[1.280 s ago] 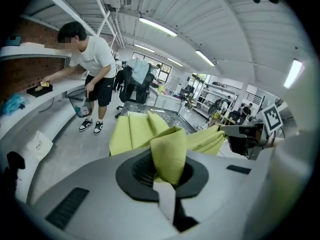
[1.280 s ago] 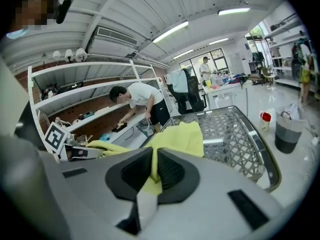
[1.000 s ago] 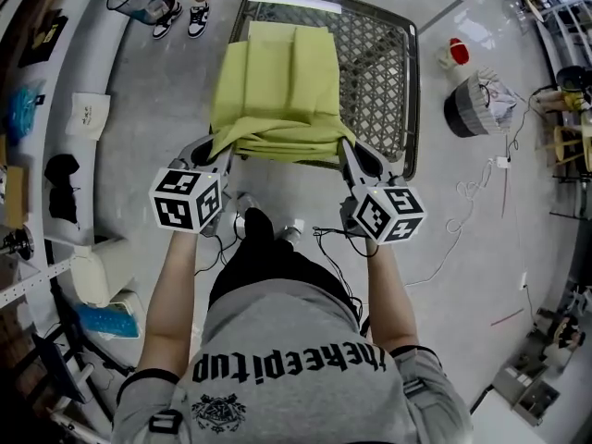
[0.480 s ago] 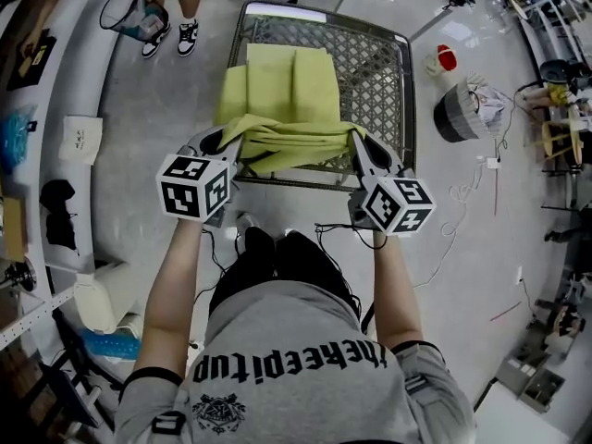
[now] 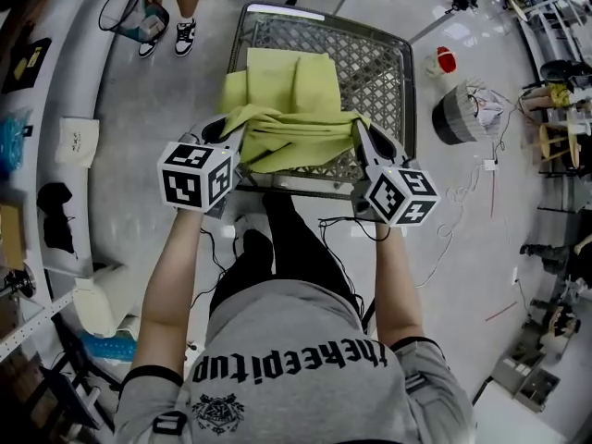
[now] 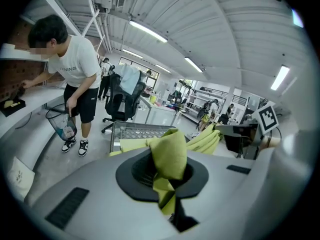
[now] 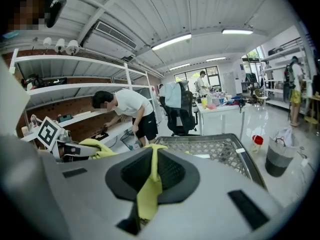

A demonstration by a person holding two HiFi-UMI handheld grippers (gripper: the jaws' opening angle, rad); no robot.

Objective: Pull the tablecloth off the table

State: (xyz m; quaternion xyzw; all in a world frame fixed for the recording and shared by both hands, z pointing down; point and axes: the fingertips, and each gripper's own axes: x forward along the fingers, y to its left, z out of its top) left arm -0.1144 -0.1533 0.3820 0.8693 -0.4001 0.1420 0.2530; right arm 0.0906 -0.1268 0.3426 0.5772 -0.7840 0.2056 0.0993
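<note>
Soft yellow-green tablecloth (image 5: 287, 86), creased & bunched, lies across the left part of the wire-mesh metal tabletop (image 5: 384, 63). The left claw (image 5: 233, 129) & right claw (image 5: 359, 129) each pinch a near corner. Folds partly hide both claw tips from the head view.
</note>
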